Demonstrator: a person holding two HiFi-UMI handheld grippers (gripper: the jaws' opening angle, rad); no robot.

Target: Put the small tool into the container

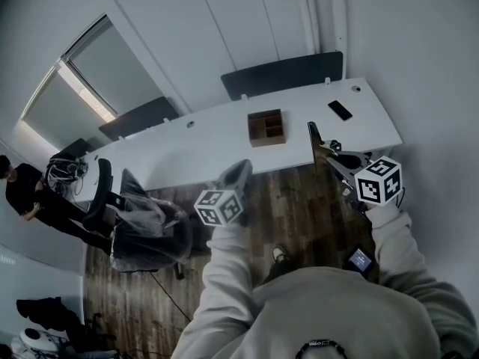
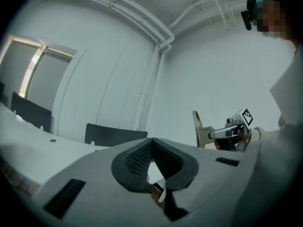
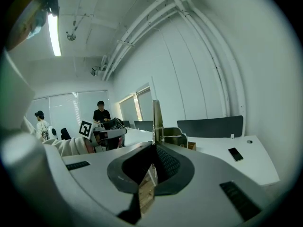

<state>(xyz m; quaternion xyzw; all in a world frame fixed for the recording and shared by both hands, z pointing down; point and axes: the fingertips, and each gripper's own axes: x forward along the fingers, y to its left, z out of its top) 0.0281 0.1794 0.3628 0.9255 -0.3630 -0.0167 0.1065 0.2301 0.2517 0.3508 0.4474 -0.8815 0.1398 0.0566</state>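
The wooden container (image 1: 266,127), an open box with compartments, stands on the long white table (image 1: 187,144); the right gripper view shows a corner of the container (image 3: 191,145) behind the tool. My right gripper (image 1: 334,158) (image 3: 154,146) is shut on the small tool (image 1: 316,137) (image 3: 156,119), a thin flat blade with a spring that sticks up from the jaws, held off the table's near edge. The left gripper view catches that tool (image 2: 197,128) too. My left gripper (image 1: 241,169) (image 2: 151,143) hovers over the floor with its jaws together and nothing between them.
A black phone (image 1: 340,110) (image 3: 235,153) lies on the table's right end. Dark screens (image 1: 283,73) line the far side. Office chairs, one wrapped in plastic (image 1: 146,230), stand at the left, and a person (image 1: 22,189) is beyond them.
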